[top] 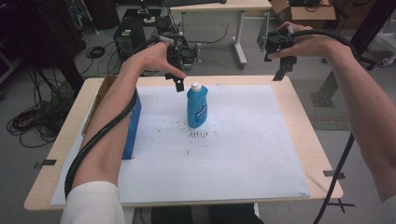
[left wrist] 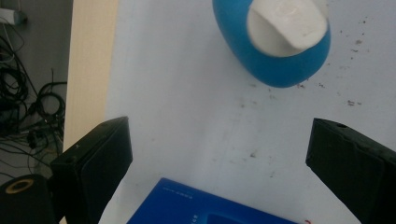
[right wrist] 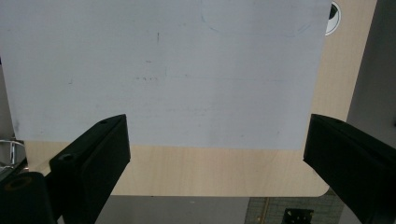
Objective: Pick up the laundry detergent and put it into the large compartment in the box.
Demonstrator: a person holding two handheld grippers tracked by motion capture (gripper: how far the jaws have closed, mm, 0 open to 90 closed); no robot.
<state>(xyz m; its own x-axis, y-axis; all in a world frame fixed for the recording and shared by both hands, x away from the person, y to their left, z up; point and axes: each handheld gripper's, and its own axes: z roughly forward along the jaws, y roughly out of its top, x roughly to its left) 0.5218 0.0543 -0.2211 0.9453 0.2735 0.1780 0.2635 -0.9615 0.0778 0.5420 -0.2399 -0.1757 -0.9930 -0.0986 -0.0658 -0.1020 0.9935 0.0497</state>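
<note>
A blue bottle [top: 197, 107] with a white cap [top: 196, 87] stands upright near the middle of a white sheet [top: 243, 154] covering a wooden table [top: 308, 135]. The left gripper [top: 179, 84] hangs just beside and above the cap, jaws spread wide and holding nothing; in the left gripper view the bottle [left wrist: 275, 51] sits ahead of the jaws, not between them. A blue box [top: 132, 122] stands at the sheet's left edge. The right gripper [top: 284, 67] hovers over the table's far right corner, jaws wide apart, empty.

Blue bottle [top: 197, 108], blue box [top: 132, 123], table [top: 299, 140]
</note>
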